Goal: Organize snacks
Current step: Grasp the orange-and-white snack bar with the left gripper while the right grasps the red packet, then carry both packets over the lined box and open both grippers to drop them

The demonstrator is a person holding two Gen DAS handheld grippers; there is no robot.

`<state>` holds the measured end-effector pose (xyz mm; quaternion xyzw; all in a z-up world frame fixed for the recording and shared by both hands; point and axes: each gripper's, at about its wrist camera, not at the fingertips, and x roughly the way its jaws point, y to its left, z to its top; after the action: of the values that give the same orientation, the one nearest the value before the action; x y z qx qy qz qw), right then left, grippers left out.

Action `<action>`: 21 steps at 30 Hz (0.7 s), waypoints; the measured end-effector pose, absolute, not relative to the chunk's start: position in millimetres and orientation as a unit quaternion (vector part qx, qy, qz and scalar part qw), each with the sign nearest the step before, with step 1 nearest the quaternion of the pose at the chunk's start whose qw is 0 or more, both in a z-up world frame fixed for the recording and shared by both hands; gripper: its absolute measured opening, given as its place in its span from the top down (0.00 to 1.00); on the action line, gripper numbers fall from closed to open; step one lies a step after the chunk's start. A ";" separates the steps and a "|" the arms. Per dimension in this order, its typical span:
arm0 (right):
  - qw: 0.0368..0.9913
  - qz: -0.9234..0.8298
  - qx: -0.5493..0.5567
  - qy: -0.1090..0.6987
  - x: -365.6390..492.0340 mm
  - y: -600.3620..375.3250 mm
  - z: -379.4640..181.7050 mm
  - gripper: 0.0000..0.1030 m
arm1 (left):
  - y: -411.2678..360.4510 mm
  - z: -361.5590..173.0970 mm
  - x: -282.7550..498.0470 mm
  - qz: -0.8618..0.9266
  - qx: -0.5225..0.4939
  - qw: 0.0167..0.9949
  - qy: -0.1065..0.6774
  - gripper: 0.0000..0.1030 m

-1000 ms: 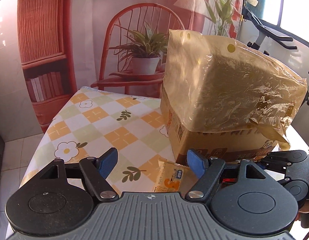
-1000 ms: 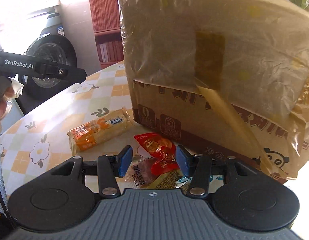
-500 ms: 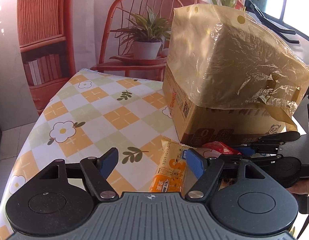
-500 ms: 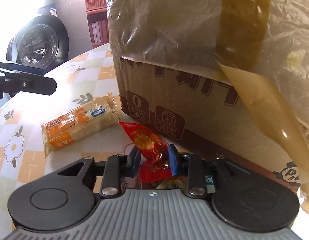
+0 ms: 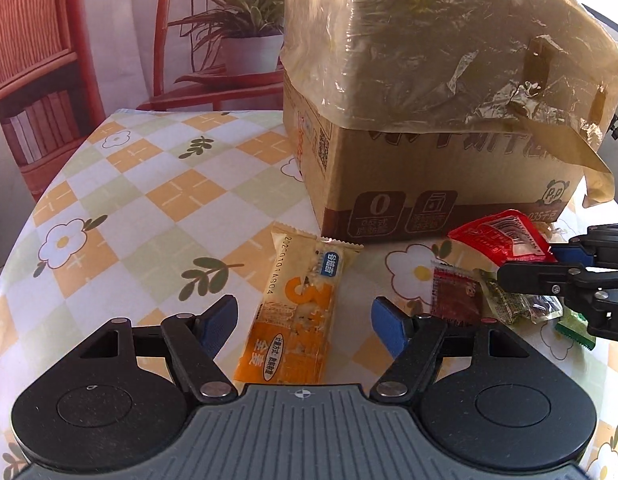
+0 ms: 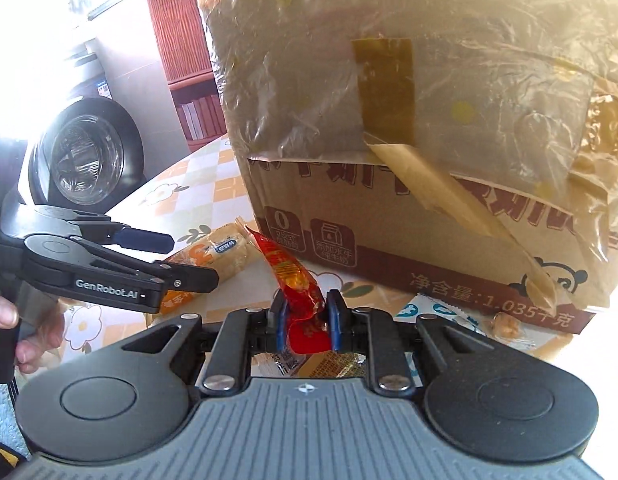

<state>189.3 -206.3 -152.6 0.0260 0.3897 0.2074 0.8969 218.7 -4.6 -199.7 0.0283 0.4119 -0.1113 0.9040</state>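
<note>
My left gripper [image 5: 305, 316] is open, its blue pads either side of an orange-and-cream snack bar [image 5: 299, 312] that lies flat on the flowered tablecloth [image 5: 157, 200]. My right gripper [image 6: 307, 322] is shut on a red snack packet [image 6: 293, 276] and holds it raised off the table; it also shows in the left wrist view [image 5: 501, 236]. A cardboard box [image 5: 429, 184] draped in a tan plastic bag [image 5: 429, 48] stands just behind the snacks. Several small packets [image 5: 457, 292] lie by the box's front.
A white-and-blue packet [image 6: 437, 312] and a small wrapped sweet [image 6: 505, 324] lie against the box's front in the right wrist view. The table's left edge [image 5: 13, 248] curves close by. A backdrop with a printed red chair and potted plant [image 5: 237, 28] hangs behind the table.
My left gripper has come down and forward so the snack bar lies between its pads. My right gripper has closed on the red packet and lifted it.
</note>
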 end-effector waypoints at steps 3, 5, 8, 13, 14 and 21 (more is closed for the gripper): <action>0.900 0.203 0.030 0.384 183.1 -209.1 -149.1 0.80 | -5.5 -205.3 218.1 -0.089 0.037 0.905 0.415 0.61; 0.903 0.201 0.030 0.378 179.0 -210.9 -146.5 0.80 | -3.0 -203.7 214.3 -0.089 0.030 0.906 0.414 0.62; 0.909 0.208 0.015 0.361 172.5 -210.5 -143.4 0.80 | 0.7 -193.8 203.3 -0.088 0.028 0.910 0.404 0.63; 0.916 0.216 0.007 0.338 167.3 -211.0 -135.5 0.80 | 10.6 -163.6 183.0 -0.074 0.007 0.927 0.367 0.63; 0.918 0.218 0.007 0.332 166.3 -211.9 -132.0 0.80 | 12.4 -156.7 179.4 -0.071 0.004 0.931 0.359 0.63; 0.939 0.241 -0.048 0.242 154.3 -205.8 -84.8 0.80 | 9.4 -92.7 161.9 -0.060 0.017 0.963 0.261 0.63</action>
<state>154.3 -205.8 -84.8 -0.0482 0.2423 0.2407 0.9387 161.9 9.4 -92.7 0.0173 0.2606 -0.0601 0.9634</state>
